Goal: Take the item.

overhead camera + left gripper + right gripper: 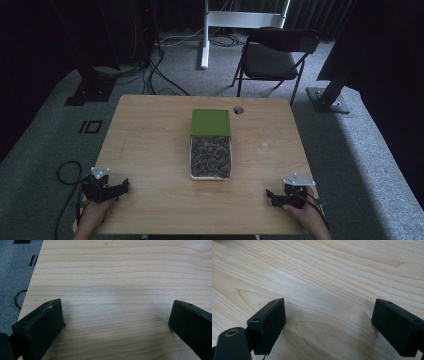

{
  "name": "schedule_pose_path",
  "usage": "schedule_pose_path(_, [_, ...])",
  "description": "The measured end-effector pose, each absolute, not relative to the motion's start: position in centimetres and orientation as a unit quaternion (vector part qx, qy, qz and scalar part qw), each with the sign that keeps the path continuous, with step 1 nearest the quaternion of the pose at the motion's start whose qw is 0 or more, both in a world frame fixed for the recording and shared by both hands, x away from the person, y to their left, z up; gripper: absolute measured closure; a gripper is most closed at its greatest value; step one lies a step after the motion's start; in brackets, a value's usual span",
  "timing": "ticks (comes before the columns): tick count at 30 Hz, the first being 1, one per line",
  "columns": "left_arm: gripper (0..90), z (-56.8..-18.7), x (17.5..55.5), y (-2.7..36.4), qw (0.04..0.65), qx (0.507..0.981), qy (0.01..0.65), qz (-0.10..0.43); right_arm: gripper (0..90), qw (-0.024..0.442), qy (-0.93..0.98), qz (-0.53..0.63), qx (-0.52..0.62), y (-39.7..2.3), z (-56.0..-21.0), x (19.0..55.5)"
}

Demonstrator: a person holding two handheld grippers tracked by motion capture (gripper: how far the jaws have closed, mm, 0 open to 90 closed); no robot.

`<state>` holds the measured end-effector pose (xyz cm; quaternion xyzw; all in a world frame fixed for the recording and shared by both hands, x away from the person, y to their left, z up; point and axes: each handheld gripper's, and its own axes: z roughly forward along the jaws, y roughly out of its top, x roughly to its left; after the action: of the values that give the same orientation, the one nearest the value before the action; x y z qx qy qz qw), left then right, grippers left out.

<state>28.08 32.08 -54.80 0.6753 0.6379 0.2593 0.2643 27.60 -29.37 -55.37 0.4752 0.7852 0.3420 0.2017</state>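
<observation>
Black folding chair behind the wooden table (white stand beside it), cables on carpet.

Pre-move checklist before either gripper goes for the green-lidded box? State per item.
1. Left gripper jaws wide, nothing between: ok.
2. Right gripper jaws wide, nothing between: ok.
3. Green rectangular lid slid back, dark mixed contents of the white box exposed: ok.
4. Bare light wooden table between both grippers and box: ok.
5. Small clear object right of box, identity: cannot tell.
6. What the box contents are: cannot tell.
</observation>
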Motion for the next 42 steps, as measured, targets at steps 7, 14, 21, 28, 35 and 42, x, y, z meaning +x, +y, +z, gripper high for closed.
schedule_pose_path(7, [0.3,-54.76,28.05,32.14,0.265,0.680,0.634,0.256,12.2,0.202,0.785,0.342,0.475,-29.37,-55.37,27.59])
schedule_pose_path(14, [0.3,-54.81,28.05,32.12,0.266,0.678,0.635,0.258,12.2,0.202,0.785,0.342,0.475,-29.37,-55.37,27.60])
schedule_pose_path(21, [0.3,-54.81,28.04,32.11,0.266,0.678,0.635,0.258,12.2,0.202,0.785,0.342,0.476,-29.35,-55.37,27.59])
schedule_pose_path(28, [0.3,-54.82,28.05,32.10,0.266,0.677,0.635,0.259,12.3,0.204,0.783,0.341,0.478,-29.27,-55.35,27.65])
schedule_pose_path(35, [0.3,-54.82,28.05,32.10,0.266,0.677,0.635,0.258,12.3,0.202,0.785,0.334,0.482,-28.99,-55.19,28.03])
schedule_pose_path(42, [0.3,-54.82,28.05,32.10,0.266,0.677,0.635,0.259,13.5,0.200,0.779,0.339,0.489,-28.57,-54.93,28.41])
